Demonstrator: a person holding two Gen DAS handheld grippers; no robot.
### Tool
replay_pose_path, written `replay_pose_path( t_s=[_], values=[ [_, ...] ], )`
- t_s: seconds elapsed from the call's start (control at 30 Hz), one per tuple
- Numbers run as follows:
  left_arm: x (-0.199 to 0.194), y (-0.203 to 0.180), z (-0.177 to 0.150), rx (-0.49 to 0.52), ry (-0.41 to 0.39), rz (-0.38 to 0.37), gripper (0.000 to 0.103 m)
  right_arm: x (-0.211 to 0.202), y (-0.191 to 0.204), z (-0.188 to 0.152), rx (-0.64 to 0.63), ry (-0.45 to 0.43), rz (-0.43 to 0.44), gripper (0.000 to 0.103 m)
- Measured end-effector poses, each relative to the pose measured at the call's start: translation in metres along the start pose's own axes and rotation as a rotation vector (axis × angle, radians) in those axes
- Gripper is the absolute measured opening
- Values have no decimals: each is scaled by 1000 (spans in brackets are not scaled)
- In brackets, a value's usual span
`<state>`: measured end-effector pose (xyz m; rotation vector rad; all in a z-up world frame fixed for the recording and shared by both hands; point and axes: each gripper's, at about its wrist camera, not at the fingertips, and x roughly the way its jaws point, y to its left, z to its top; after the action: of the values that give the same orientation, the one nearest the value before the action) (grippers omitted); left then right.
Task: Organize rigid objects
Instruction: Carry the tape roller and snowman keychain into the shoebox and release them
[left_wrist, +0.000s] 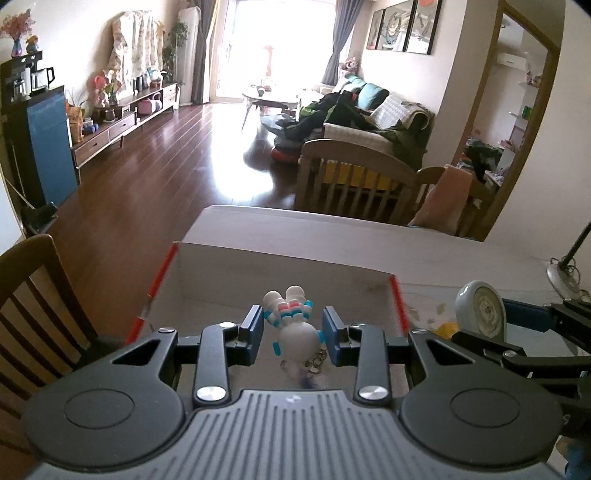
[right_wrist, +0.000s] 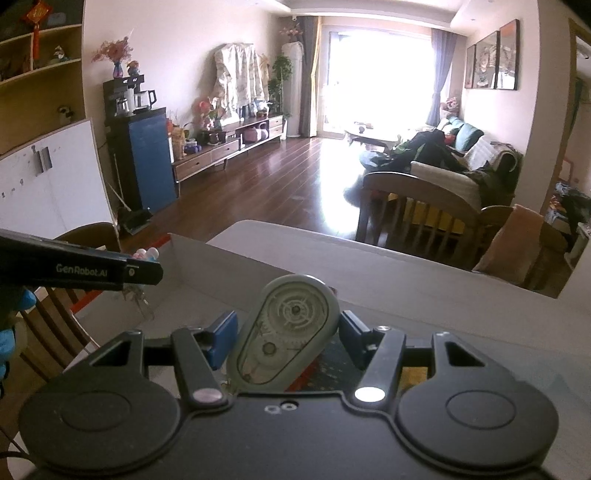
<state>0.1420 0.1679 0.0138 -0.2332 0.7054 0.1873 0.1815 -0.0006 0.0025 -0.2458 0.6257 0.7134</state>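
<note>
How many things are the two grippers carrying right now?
2. A white astronaut keychain figure sits between the left gripper's blue pads; a grey oval correction-tape dispenser is in the right gripper. Both hover over the open cardboard box.

Box (left_wrist: 280, 273): open top, floor bare ahead.
Obstacles: red-edged side walls (left_wrist: 398, 301); chair (left_wrist: 29, 288) left of table (left_wrist: 461, 258).

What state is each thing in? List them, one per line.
Left gripper: shut on the figurine.
Figurine: held above the box.
Right gripper: shut on the tape dispenser.
Tape dispenser: held, tilted.
Box: open.
</note>
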Motion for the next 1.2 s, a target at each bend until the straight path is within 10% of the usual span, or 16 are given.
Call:
replay_pose_path(
  t_s=[0.7, 1.2],
  values=[
    [117, 24, -25, 196, 196, -16, 34, 109, 45, -22, -137, 229, 40, 59],
    [131, 26, -49, 211, 288, -58, 34, 111, 64, -32, -201, 296, 48, 61]
  ],
)
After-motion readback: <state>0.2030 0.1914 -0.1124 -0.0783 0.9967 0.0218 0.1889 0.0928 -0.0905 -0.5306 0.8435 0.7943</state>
